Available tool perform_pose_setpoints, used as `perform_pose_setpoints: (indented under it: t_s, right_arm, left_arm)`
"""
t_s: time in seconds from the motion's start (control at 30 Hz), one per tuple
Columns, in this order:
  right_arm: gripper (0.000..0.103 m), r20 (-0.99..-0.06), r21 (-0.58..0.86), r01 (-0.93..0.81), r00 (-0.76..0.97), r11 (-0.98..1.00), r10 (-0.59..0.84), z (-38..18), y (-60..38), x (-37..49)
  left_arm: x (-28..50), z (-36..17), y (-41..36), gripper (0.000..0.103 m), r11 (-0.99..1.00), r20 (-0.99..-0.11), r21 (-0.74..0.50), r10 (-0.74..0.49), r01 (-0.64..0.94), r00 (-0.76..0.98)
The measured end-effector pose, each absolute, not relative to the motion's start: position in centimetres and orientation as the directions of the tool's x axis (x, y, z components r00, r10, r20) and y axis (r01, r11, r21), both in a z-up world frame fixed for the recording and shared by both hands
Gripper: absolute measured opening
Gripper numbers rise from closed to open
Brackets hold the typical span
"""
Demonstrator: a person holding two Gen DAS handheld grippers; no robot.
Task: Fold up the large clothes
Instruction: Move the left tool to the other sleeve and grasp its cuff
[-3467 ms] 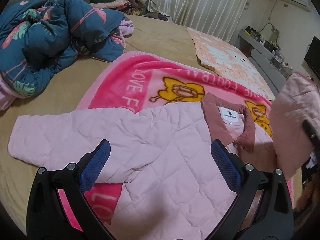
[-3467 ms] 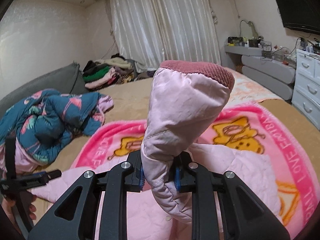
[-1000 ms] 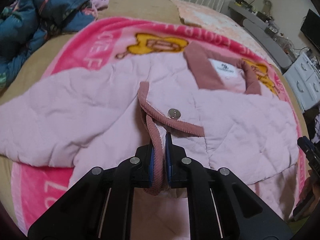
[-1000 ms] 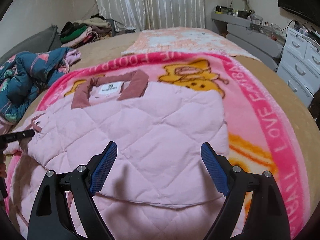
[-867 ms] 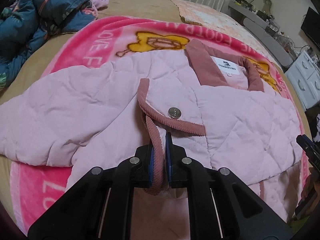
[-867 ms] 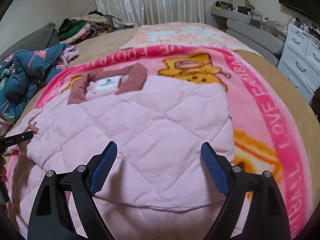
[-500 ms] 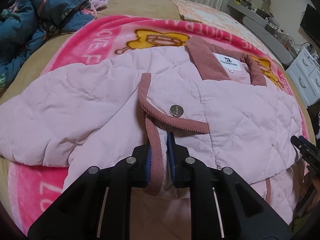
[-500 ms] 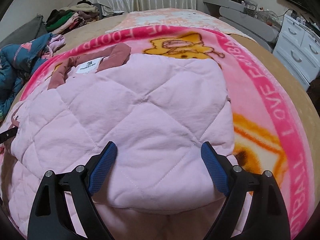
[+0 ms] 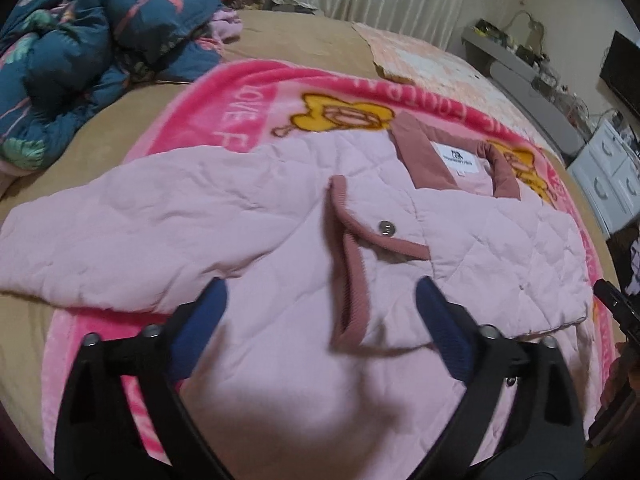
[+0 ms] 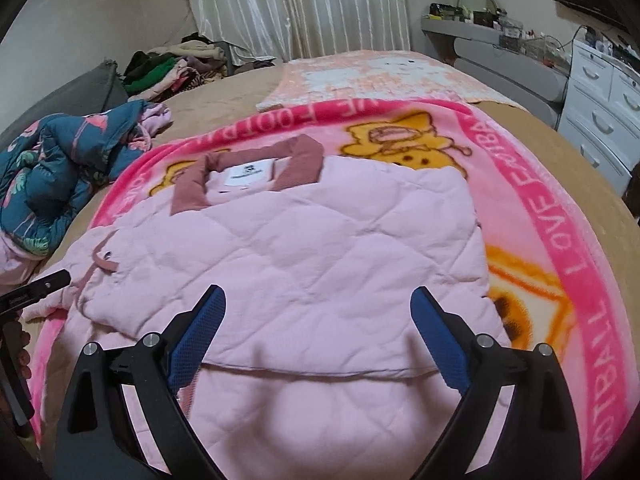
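1 pink jacket (image 9: 280,240) – 2 tongs, both open.

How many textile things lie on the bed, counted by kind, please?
Pink quilted jacket: 1
Pink cartoon blanket: 1
Peach patterned blanket: 1
Dark blue flamingo quilt: 1
Pile of mixed clothes: 1 (its pieces cannot be counted)
Total: 5
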State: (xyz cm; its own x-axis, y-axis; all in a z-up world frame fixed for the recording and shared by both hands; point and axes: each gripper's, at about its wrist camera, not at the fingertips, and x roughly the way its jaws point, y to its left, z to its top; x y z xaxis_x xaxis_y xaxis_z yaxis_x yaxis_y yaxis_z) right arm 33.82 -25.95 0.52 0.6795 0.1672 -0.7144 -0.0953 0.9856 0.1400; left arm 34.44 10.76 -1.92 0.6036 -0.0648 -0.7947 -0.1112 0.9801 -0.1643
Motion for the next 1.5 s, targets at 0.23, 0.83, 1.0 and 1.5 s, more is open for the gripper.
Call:
perform_pose_setpoints:
  t_s: [0.23,0.83,1.0,1.5]
  right_arm:
    - [0.096,-0.703,0.14,-0.132,0.685,0.981,0.193,1.7,-23.2,33.1]
    - [0.096,-0.701,0.063,-0.306,0.664,0.95,0.26,4.5,-12.3,32.3]
    - [0.096,-0.695,0.063,-0.355,0.655,0.933,0.296,5.1,-8.6,32.0]
    - [0.096,-0.693,0.095,-0.486,0.594,0.869,0.409,5.0,1.9,31.9]
  left_arm:
    - [32.2,-1.5,13.6,0.094,0.973,-0.802,-0.158,-0.026,-0.17,0.597]
    - [28.5,-1.0,21.9,0.094,0.933,-0.784,-0.157,0.081,-0.323,0.616]
    - [28.0,-1.1,24.3,0.094,0.915,-0.786,-0.161,0.108,-0.369,0.609]
    - [27.3,-2.3,31.8,0.094,0.837,-0.795,-0.158,0.207,-0.524,0.571]
